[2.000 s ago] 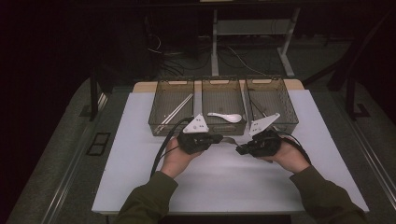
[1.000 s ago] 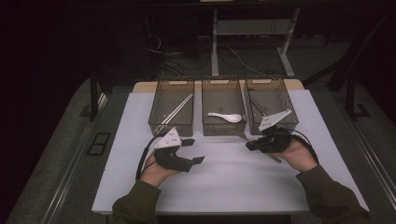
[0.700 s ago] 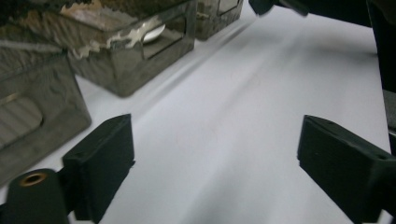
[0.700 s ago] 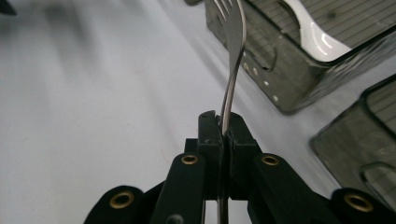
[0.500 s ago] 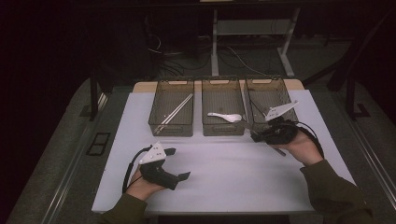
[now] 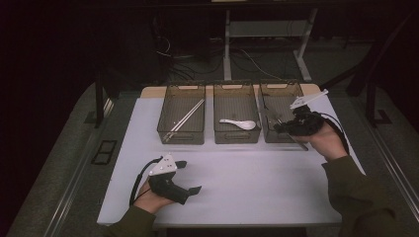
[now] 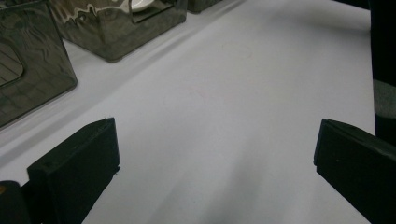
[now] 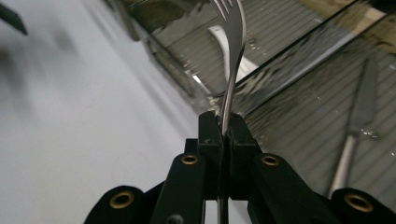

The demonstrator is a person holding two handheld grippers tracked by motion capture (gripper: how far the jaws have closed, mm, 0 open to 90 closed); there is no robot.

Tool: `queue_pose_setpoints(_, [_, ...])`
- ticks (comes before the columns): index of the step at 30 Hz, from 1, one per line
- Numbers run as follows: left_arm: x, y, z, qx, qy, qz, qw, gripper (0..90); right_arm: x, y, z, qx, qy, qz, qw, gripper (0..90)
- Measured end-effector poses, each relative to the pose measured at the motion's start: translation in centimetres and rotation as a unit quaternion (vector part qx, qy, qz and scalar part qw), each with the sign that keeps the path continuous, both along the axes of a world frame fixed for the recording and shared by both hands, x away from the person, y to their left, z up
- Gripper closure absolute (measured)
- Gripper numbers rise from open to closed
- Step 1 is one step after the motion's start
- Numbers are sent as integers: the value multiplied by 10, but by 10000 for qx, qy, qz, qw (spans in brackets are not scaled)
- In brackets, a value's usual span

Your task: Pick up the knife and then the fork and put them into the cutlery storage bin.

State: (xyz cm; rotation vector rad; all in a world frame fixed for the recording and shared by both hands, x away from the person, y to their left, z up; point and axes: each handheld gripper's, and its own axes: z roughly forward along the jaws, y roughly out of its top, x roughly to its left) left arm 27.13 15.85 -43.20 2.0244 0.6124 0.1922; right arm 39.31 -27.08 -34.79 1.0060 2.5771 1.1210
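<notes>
White tabletop fills the foreground under a dark room, and over its far right the right gripper (image 8: pixel 223 140) has its jaws clamped flat on the neck of a fork (image 8: pixel 232 56), tines pointing away over the near edge of the right bin (image 6: pixel 281 116). Being slim polished steel, the fork should be light, stiff and slippery, so a pinch low on the handle looks best. Well to the near left of that bin, the left gripper (image 6: pixel 185 177) gapes wide, holding nothing.
</notes>
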Motion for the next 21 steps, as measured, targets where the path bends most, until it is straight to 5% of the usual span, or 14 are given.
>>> queue_pose_setpoints(21, [0,-1,-1,-7,-15,-102,9999,0,56,-28,13,85,65,-906,9958,863])
